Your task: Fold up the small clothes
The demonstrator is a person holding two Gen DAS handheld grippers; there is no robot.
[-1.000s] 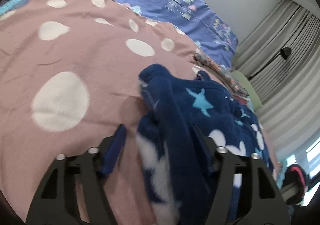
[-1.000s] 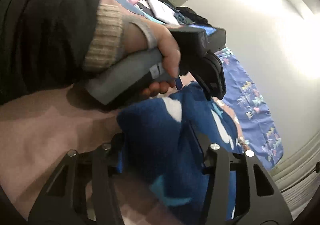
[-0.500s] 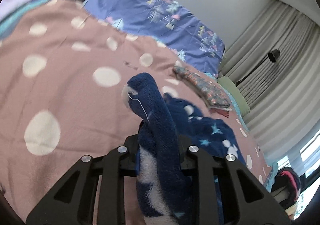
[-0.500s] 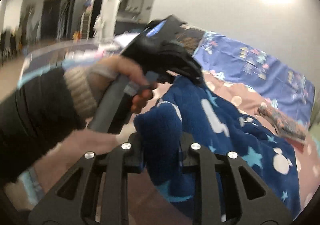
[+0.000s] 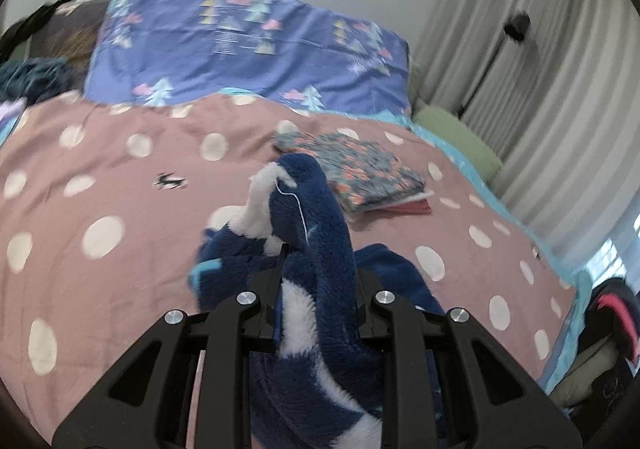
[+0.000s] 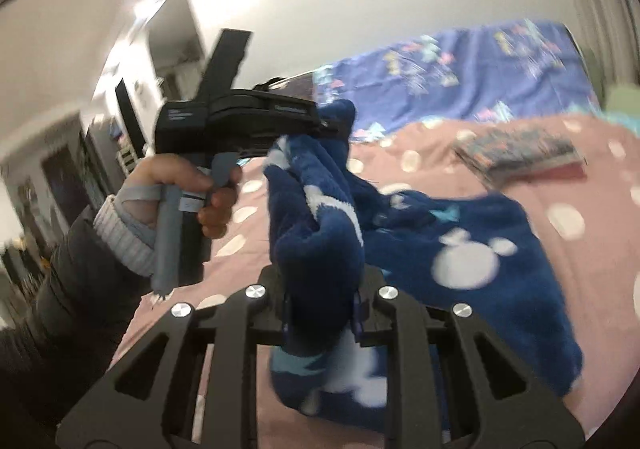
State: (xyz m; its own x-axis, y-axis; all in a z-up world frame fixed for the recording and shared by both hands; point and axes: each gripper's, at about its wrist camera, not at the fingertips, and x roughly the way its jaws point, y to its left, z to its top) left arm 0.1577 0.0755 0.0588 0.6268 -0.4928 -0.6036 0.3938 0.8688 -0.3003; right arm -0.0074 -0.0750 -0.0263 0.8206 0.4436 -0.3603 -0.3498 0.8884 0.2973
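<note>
A dark blue fleece garment (image 6: pixel 460 249) with white shapes and light blue stars is lifted off the pink polka-dot bedspread (image 5: pixel 120 177). My left gripper (image 5: pixel 316 289) is shut on one bunched edge of the garment (image 5: pixel 316 217). My right gripper (image 6: pixel 322 301) is shut on another edge, and the rest hangs to the right above the bed. The left gripper (image 6: pixel 336 125) also shows in the right wrist view, held in a hand, at the garment's far corner.
A folded floral garment (image 5: pixel 360 169) lies on the bedspread farther back, also in the right wrist view (image 6: pixel 520 157). A purple patterned pillow (image 5: pixel 248 45) and a green pillow (image 5: pixel 456 137) are at the head. Grey curtains (image 5: pixel 540 69) hang on the right.
Both grippers went from open around the blue garment to shut on it, then lifted its edges up off the bedspread.
</note>
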